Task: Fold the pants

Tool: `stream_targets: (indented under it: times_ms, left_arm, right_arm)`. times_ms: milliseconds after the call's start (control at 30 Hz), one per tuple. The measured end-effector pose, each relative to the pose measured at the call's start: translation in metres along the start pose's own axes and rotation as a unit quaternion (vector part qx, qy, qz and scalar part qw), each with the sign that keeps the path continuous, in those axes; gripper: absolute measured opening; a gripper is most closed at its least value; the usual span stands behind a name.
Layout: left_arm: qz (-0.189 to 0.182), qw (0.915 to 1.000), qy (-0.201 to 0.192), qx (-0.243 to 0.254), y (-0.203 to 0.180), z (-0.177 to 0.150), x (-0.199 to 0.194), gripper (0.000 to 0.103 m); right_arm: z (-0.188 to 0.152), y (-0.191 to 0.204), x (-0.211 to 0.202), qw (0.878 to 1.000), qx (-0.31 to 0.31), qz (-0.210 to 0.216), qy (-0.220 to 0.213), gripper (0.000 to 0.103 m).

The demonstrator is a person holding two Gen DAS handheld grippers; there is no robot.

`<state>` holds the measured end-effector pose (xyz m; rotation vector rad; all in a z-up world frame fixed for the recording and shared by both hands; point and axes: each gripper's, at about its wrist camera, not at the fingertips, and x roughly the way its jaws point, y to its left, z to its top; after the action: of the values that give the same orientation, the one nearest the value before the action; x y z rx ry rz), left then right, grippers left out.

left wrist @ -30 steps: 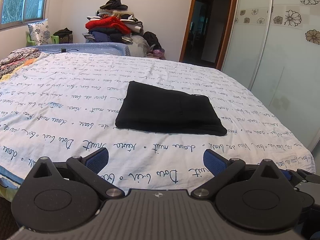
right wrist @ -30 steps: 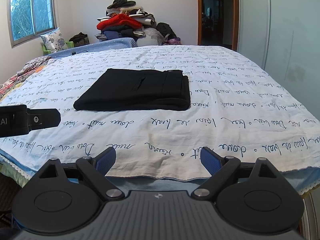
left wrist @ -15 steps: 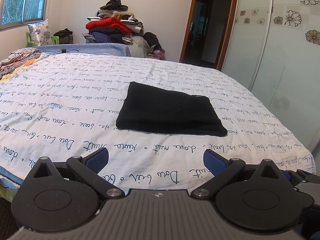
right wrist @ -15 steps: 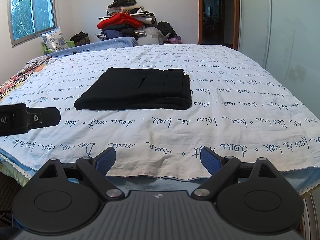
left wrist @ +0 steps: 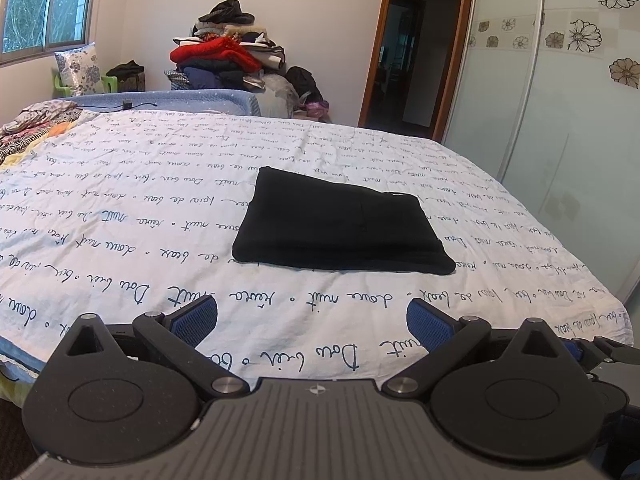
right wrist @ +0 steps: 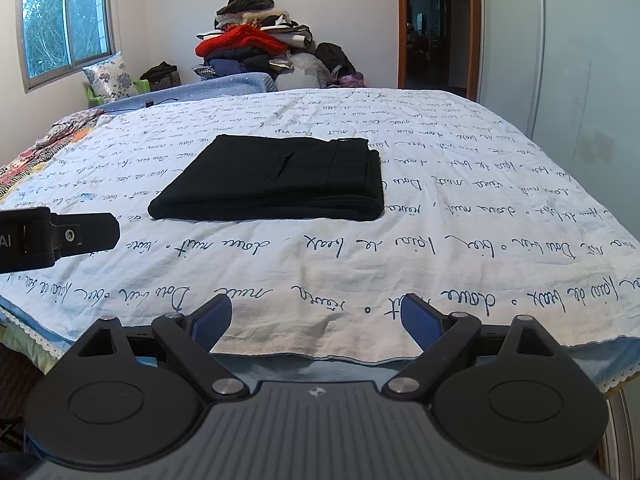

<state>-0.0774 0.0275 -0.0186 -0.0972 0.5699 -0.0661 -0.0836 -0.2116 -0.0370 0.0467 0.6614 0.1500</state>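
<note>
Black pants [left wrist: 340, 228] [right wrist: 276, 178] lie folded into a flat rectangle in the middle of the bed, on a white sheet [left wrist: 120, 216] [right wrist: 460, 200] printed with blue handwriting. My left gripper [left wrist: 312, 318] hovers over the near edge of the bed, short of the pants, open with nothing between its blue pads. My right gripper [right wrist: 316, 318] sits just off the bed's near edge, also open and empty. Part of the left gripper's black body [right wrist: 60, 238] shows at the left of the right wrist view.
A heap of clothes [left wrist: 228, 54] [right wrist: 256, 44] is piled against the far wall. A doorway [left wrist: 408, 64] opens at the back right, and a sliding wardrobe door [left wrist: 560, 120] runs along the bed's right side. Patterned bedding [left wrist: 28, 128] lies at the left.
</note>
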Motion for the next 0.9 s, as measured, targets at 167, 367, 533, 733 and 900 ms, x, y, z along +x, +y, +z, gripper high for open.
stream_targets:
  times_ms: [167, 367, 533, 733, 900]
  left_arm:
    - [0.0, 1.0, 0.0, 0.0, 0.0, -0.0002, 0.0, 0.102]
    - [0.0, 1.0, 0.002, 0.0, -0.0002, -0.0002, 0.0001, 0.102]
    - [-0.001, 1.0, 0.002, 0.001, -0.0004, 0.0002, -0.0008, 0.102]
    - [0.003, 1.0, 0.002, 0.003, -0.0021, 0.0002, -0.0014, 0.102]
    - [0.005, 1.0, 0.005, 0.006, -0.0028, -0.0003, -0.0002, 0.102]
  right_arm:
    - [0.0014, -0.0011, 0.0011, 1.0, -0.002, 0.001, 0.001, 0.092]
    - [0.0014, -0.0008, 0.0015, 1.0, -0.002, 0.001, 0.003, 0.092]
    - [0.0012, -0.0008, 0.0018, 1.0, 0.0, 0.002, 0.003, 0.092]
    - [0.0002, -0.0027, 0.0017, 1.0, 0.004, 0.003, 0.004, 0.092]
    - [0.0001, -0.0028, 0.0017, 1.0, 0.004, 0.003, 0.004, 0.092]
